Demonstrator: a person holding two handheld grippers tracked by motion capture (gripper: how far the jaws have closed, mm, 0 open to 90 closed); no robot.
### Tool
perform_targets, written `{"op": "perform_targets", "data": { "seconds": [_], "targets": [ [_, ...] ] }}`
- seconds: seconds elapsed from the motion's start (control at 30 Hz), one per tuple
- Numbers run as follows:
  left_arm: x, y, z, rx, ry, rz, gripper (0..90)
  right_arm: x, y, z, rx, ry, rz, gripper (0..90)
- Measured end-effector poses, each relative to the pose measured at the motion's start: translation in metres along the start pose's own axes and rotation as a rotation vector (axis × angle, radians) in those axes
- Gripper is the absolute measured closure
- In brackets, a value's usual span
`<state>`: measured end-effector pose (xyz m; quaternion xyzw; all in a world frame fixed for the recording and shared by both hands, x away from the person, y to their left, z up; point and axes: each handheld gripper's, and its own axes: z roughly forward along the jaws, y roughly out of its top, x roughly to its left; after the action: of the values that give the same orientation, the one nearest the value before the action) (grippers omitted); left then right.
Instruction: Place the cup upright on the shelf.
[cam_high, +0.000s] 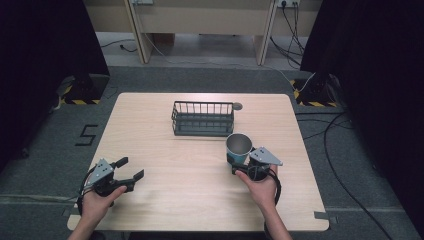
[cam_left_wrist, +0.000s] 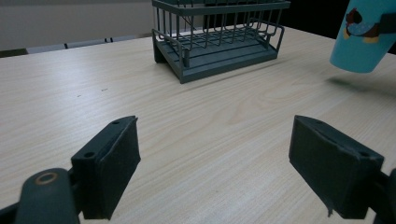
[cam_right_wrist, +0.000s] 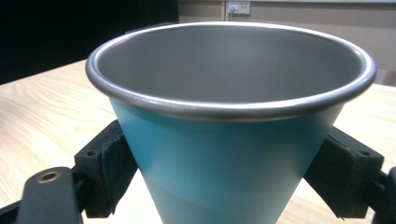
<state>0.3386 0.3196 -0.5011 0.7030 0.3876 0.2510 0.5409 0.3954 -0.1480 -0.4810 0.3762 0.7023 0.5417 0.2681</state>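
Right gripper view puts the cup (cam_right_wrist: 229, 140) squarely between my jaws, its steel rim facing the camera and its teal wall tapering downward; both pads press its sides low on the body, so I judge the grip closed on it. From the high view the cup (cam_high: 238, 148) sits just in front of the rack (cam_high: 203, 119), near its right end, with my right gripper (cam_high: 246, 165) behind it; in the left gripper view the cup (cam_left_wrist: 362, 37) seems lifted clear of the table (cam_left_wrist: 210, 121), a shadow beneath it. The taper is my worry; the wall narrows toward the base, so the pads could slide down and the cup tip or drop if I squeeze unevenly or swing fast. The rack is close; a careless move forward could knock the cup against its wire wall and twist it in my hold. My left gripper (cam_high: 125, 172) rests near the table's left front edge, jaws spread wide and holding nothing; it is well apart from the cup and too far off to steady it.
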Motion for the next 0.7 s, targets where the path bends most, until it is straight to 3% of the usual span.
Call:
{"op": "perform_targets", "data": {
  "seconds": [0.7],
  "targets": [
    [0.000, 0.000, 0.000, 0.002, -0.002, 0.004, 15.7, 0.002, 0.042, 0.024, -0.044, 0.007, -0.021, 17.8]
  ]
}}
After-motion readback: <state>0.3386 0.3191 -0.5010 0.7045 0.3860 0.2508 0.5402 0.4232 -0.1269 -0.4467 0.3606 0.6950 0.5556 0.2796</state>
